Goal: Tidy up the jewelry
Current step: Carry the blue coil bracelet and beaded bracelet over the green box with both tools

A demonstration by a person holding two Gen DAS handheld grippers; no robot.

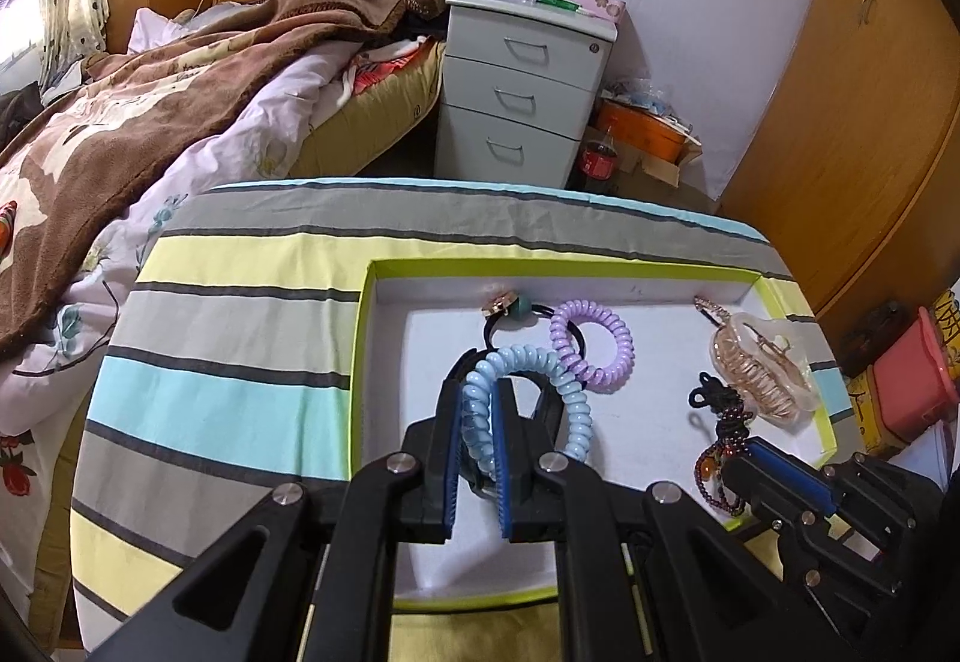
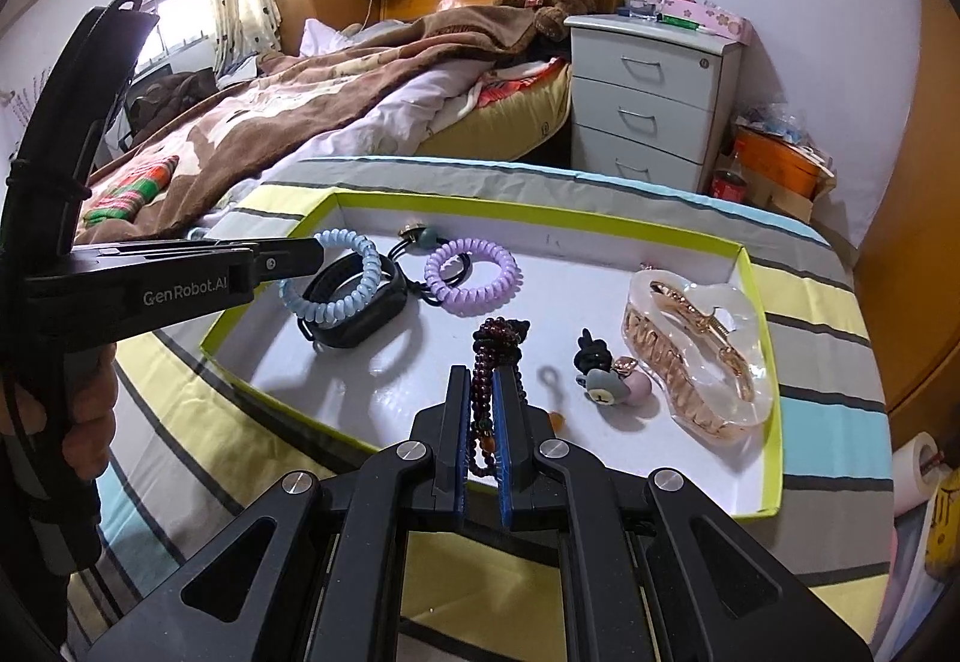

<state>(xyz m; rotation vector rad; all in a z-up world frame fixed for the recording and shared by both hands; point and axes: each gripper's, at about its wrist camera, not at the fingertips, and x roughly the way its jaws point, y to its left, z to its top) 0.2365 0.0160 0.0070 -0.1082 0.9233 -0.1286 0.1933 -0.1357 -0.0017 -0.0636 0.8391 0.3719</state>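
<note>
A white tray with a lime rim lies on a striped cloth. My left gripper is shut on a light blue spiral hair tie and holds it above a black band in the tray. My right gripper is shut on a dark red bead bracelet over the tray's near part. A purple spiral tie, a clear and rose-gold hair claw and a small bear-charm tie lie in the tray.
A black tie with a teal bead lies by the tray's far wall. Beyond the striped cloth are a bed with a brown blanket, a grey drawer unit and a wooden wardrobe.
</note>
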